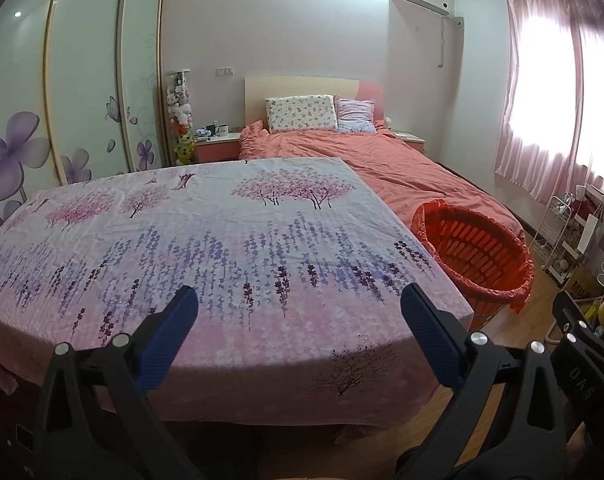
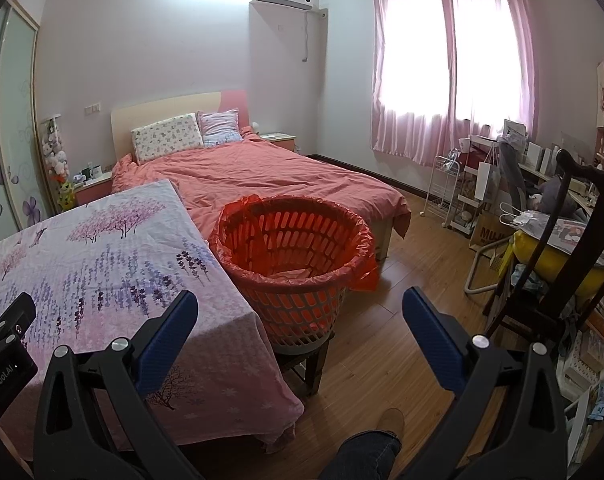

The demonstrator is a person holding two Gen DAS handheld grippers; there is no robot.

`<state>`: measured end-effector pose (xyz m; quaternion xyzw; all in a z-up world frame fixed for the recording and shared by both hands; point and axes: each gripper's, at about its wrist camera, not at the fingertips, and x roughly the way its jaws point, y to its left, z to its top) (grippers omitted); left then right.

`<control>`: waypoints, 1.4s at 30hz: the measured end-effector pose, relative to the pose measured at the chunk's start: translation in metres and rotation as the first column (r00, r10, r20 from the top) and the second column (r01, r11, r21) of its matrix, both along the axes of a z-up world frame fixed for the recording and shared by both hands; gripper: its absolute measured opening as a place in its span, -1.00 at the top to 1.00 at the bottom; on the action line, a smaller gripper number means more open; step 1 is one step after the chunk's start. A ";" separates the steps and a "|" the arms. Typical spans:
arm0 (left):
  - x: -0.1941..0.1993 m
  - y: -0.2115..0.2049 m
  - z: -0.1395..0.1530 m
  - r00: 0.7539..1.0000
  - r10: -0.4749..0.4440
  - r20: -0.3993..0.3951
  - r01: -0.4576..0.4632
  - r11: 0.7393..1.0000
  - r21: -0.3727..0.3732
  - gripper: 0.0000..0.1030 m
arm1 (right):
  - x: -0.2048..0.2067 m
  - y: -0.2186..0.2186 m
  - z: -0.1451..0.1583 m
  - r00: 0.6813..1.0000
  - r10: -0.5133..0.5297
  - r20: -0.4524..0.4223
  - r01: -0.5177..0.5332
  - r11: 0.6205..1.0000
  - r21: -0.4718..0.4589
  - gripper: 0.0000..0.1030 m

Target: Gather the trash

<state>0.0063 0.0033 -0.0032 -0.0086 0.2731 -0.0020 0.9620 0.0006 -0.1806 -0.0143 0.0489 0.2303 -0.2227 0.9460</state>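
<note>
An orange laundry-style basket (image 2: 291, 264), lined with a red plastic bag (image 2: 364, 264) whose edge folds over the rim, stands at centre frame in the right wrist view, perched on a small dark stool (image 2: 306, 364) just beside the right edge of the cloth-covered worktop (image 2: 101, 264). In the left wrist view the same basket (image 1: 476, 258) sits at right of centre, past the worktop's (image 1: 181, 240) far right corner. No loose trash is visible on the floral cloth in either view.

The left gripper (image 1: 299, 308) is held low and level over the near edge of the worktop, its blue-padded fingers (image 1: 169, 336) spread wide apart with nothing between them. The right gripper (image 2: 299, 312) points across the wooden floor (image 2: 402, 272) toward the basket, fingers (image 2: 432, 332) likewise wide apart and empty. Each tool edges into the other's picture: black hardware at lower right of the left view, at lower left of the right view.

A person's trouser leg and tan shoe (image 2: 390, 422) show at bottom centre of the right view. Behind, a bed (image 2: 269, 176) with a coral cover fills mid frame, pink curtains (image 2: 454, 60) glow at upper right, and a dark wooden chair (image 2: 558, 264) stands at right.
</note>
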 end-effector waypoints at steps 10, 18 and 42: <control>0.000 0.000 0.000 1.000 0.001 0.000 -0.001 1.000 0.000 -0.92 | 0.000 -0.001 0.000 1.000 0.000 0.000 0.000 1.000 0.001 -0.96; -0.001 0.000 0.000 1.000 0.000 0.000 0.000 1.000 -0.002 -0.92 | -0.001 -0.002 0.000 1.000 0.001 0.000 -0.001 1.000 0.002 -0.96; -0.001 0.000 0.000 1.000 0.001 -0.001 -0.001 1.000 -0.001 -0.92 | -0.001 0.005 -0.001 1.000 0.003 -0.012 -0.002 1.000 0.016 -0.96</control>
